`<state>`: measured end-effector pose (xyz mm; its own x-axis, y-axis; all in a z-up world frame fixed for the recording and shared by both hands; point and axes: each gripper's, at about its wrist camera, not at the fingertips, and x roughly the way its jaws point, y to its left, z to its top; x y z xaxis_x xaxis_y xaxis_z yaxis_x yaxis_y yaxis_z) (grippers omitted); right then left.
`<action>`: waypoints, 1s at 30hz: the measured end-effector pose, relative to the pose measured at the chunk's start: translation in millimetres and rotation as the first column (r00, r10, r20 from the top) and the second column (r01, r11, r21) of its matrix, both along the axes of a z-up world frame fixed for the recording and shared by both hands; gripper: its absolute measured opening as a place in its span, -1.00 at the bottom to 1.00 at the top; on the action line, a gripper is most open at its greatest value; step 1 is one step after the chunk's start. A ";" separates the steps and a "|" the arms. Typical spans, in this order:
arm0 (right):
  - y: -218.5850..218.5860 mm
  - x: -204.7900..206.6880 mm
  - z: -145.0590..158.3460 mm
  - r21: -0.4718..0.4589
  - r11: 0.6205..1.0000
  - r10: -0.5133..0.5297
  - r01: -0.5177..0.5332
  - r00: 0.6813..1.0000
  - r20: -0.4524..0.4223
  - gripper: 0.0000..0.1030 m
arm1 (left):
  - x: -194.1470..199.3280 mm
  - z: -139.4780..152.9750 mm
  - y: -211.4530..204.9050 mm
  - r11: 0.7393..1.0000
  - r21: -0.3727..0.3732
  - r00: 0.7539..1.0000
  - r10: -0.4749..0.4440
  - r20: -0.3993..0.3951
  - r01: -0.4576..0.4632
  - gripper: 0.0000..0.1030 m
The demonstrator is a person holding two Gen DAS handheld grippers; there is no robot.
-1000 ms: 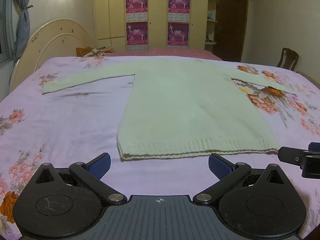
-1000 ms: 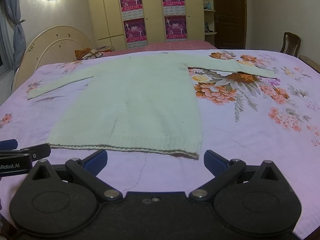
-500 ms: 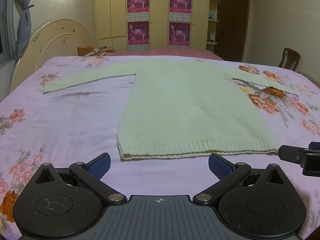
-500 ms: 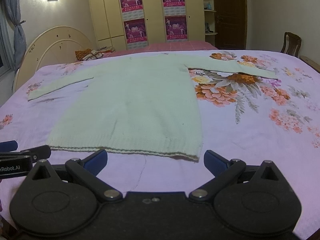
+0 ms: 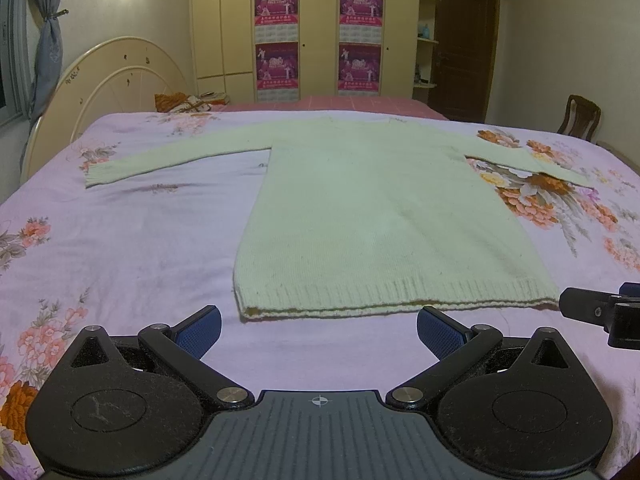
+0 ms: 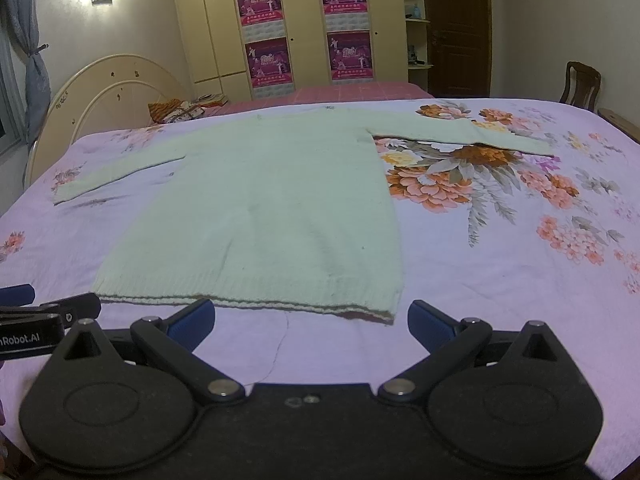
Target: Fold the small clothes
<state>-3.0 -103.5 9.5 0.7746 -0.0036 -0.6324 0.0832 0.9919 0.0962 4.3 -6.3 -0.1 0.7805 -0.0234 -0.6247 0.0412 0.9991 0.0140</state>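
A pale green knitted sweater (image 5: 380, 208) (image 6: 264, 216) lies flat on the bed, both sleeves spread out to the sides and its ribbed hem nearest me. My left gripper (image 5: 318, 326) is open just short of the hem, near the sweater's left bottom corner. My right gripper (image 6: 311, 320) is open too, its fingers close to the hem by the right bottom corner. Nothing is between either pair of fingers. Each gripper shows at the edge of the other's view: the right gripper (image 5: 600, 310) and the left gripper (image 6: 40, 312).
The bed carries a lilac sheet with orange flower prints (image 6: 500, 208). A cream headboard (image 5: 100, 92) stands at the left, a wardrobe with posters (image 5: 316, 32) at the back, and a wooden chair (image 5: 580, 120) at the right. A loose thread (image 6: 280, 344) lies before the hem.
Both grippers have crept slightly forward toward the hem. The sweater has not moved.
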 end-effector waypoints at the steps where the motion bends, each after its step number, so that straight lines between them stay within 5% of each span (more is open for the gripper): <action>1: 0.1 0.5 -0.1 -0.001 1.000 0.000 0.000 1.000 -0.001 0.99 | 0.3 -0.1 -0.2 1.000 0.000 1.000 0.000 0.000 0.000 1.00; 14: -1.1 1.1 -1.4 0.026 1.000 0.013 -0.013 1.000 -0.006 0.99 | 2.4 -4.5 5.5 0.999 -0.033 1.000 0.006 0.008 -0.006 1.00; 19: -8.2 1.6 0.7 0.042 0.999 0.003 -0.004 1.000 0.014 0.98 | 22.3 -11.1 5.1 0.998 -0.025 0.998 -0.065 -0.019 0.064 1.00; 21: -16.5 3.1 3.6 0.046 0.999 -0.016 0.015 0.999 0.032 0.89 | 32.0 -5.0 5.8 0.998 -0.006 0.998 -0.060 0.033 0.061 1.00; 25: -46.1 14.7 9.9 0.064 0.995 -0.079 0.076 0.996 0.048 0.38 | 68.6 12.7 7.9 0.996 0.026 0.988 -0.093 0.120 0.090 1.00; 27: -67.6 25.6 15.0 0.083 0.990 -0.118 0.112 0.991 0.066 0.30 | 100.1 21.5 11.5 0.997 0.035 0.989 -0.078 0.125 0.074 1.00; 30: -106.3 50.4 25.1 0.142 0.977 -0.170 0.156 0.981 0.092 -0.11 | 146.8 30.8 18.8 0.999 0.010 0.989 -0.032 0.144 0.031 1.00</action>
